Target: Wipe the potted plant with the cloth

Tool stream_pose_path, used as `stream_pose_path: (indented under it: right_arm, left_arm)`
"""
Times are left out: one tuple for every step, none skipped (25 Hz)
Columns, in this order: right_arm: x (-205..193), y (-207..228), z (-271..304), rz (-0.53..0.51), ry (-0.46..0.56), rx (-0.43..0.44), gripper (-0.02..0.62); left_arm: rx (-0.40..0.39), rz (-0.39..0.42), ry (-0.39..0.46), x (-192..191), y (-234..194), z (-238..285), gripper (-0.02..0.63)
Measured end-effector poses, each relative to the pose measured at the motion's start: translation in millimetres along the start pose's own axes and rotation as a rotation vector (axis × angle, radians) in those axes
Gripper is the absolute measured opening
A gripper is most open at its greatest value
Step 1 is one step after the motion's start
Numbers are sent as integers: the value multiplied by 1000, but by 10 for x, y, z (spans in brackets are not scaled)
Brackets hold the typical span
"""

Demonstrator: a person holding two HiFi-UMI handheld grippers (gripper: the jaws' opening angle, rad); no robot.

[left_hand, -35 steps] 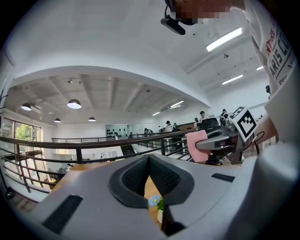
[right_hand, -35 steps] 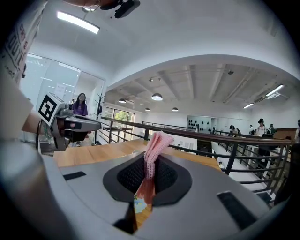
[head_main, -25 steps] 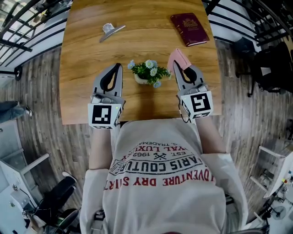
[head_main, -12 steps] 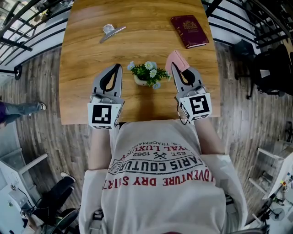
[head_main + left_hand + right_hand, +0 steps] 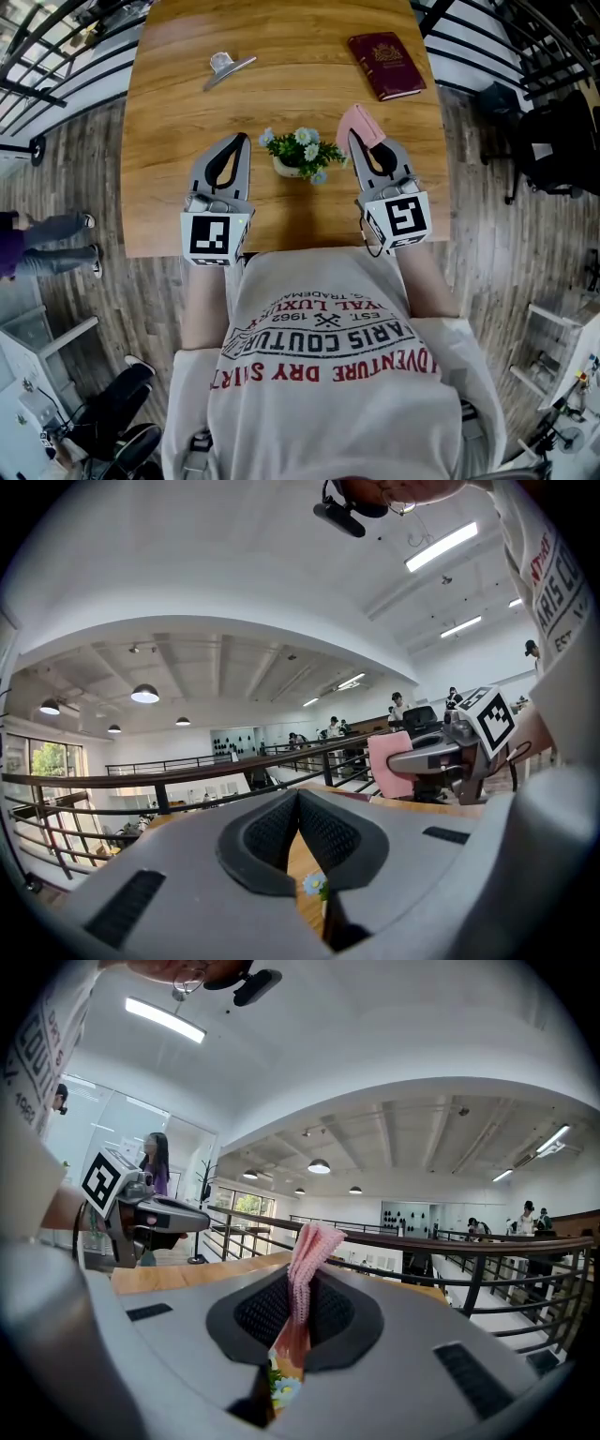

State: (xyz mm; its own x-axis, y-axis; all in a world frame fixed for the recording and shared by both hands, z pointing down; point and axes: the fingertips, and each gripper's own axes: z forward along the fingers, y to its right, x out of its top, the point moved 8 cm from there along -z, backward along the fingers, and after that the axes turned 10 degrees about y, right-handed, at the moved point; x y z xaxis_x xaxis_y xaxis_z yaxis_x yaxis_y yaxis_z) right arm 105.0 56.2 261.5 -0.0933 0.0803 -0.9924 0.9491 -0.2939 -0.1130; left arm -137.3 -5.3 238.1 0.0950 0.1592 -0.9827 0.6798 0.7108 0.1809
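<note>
Holding the pink cloth [image 5: 360,119] pinched tight in its jaws, the right gripper [image 5: 361,141] sits just beside the little potted plant [image 5: 302,150]. The plant stands on the wooden table [image 5: 187,84], between the two grippers. The left gripper [image 5: 243,141] is closed up with nothing in it. The cloth is close to the leaves, but I cannot tell if it touches. I think the wiping is only starting, so most of the job is left.

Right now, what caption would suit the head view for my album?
Right tongs grip a pink cloth beside a small potted plant on a wooden table; left tongs shut, empty.
</note>
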Motion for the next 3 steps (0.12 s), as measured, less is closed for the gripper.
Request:
stream_pose_path:
  right_arm:
    - [4,-5,5,-1,1,1,41]
    - [8,-9,9,-2,1,2,41]
    - [13,-14,13,-4,2,3,41]
  left_arm:
    - [1,2,0,3,-4,2,17]
    - [3,4,-1,6,-8,4,16]
    - [4,6,-1,9,-13,6,15]
